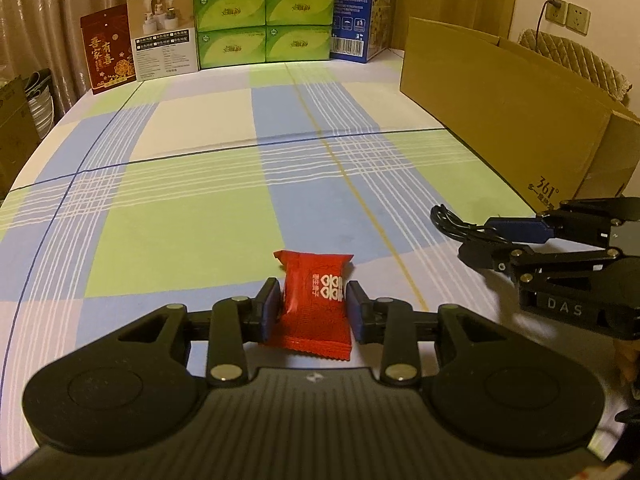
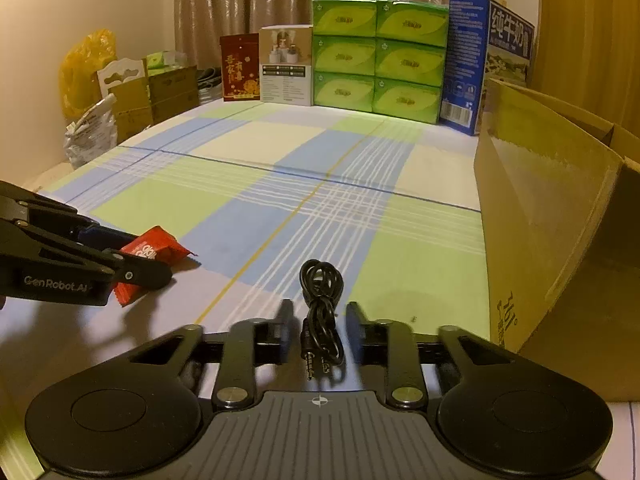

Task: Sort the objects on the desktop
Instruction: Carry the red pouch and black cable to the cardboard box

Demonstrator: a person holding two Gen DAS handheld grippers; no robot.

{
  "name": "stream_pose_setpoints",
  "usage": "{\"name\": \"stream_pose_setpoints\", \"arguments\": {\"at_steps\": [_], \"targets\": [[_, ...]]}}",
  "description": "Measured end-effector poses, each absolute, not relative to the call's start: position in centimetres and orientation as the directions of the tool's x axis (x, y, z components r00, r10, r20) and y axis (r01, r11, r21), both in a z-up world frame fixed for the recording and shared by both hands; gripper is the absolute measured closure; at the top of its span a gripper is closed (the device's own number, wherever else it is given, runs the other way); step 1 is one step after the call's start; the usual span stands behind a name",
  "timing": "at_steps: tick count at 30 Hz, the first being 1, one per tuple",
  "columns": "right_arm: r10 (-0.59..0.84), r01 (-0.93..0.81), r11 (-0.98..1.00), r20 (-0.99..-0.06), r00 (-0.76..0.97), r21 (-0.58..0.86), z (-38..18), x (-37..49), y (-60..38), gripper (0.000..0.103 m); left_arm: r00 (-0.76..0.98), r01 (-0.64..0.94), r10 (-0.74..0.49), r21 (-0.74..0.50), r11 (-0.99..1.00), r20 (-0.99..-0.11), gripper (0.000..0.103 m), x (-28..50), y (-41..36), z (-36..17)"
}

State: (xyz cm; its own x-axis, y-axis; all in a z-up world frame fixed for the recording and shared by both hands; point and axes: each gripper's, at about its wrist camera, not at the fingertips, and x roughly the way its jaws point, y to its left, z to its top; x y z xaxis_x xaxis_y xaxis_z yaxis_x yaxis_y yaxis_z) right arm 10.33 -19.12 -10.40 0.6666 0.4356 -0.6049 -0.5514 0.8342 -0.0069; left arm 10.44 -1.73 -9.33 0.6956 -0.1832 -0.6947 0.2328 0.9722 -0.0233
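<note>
I have two things to sort, and both are on the checked tablecloth [image 1: 200,208], not put away yet. My left gripper [image 1: 312,308] has its jaws on both sides of the red candy packet [image 1: 314,304]. The pads look like they touch the packet, so I think it is squeezed, but it sits low by the cloth and is not lifted.

My right gripper [image 2: 318,330] is around the black audio cable [image 2: 322,312]. Its jaws are partly open, with a gap on each side of the coiled cable, so it holds nothing. The fingers look blurry, so I cannot tell how wide the gap is.

The big cardboard box [image 2: 540,240] stands just to the right. I guess things go in there, so almost all the work is left.

I cannot see inside the box from either camera. The green tissue boxes [image 1: 264,12] and other packs stand at the far end of the table. I cannot tell if they are part of the job.
</note>
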Motion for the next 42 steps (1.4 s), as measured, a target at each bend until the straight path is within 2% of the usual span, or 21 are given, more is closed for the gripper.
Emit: {"name": "stream_pose_setpoints", "arguments": {"at_steps": [2, 10, 27, 42], "targets": [[0.434, -0.555, 0.831, -0.605, 0.668, -0.018, -10.4, 10.2, -18.9, 0.091, 0.693, 0.236, -0.181, -0.018, 0.972, -0.698, 0.073, 10.5, -1.8, -9.3], [0.428, -0.547, 0.837, -0.598, 0.678, -0.021, -10.2, 9.8, -18.9, 0.093, 0.687, 0.243, -0.181, -0.012, 0.970, -0.704, 0.079, 10.6, -1.9, -9.1], [0.395, -0.505, 0.863, -0.587, 0.707, -0.028, -7.8, 7.6, -20.2, 0.093, 0.697, 0.293, -0.260, -0.065, 0.954, -0.668, 0.080, 9.4, -3.6, -7.1], [0.331, -0.387, 0.922, -0.522, 0.786, 0.001, -2.2, 1.9, -25.7, 0.093, 0.730, 0.300, -0.296, -0.100, 0.949, -0.616, 0.080, 5.0, -6.6, -4.0]]}}
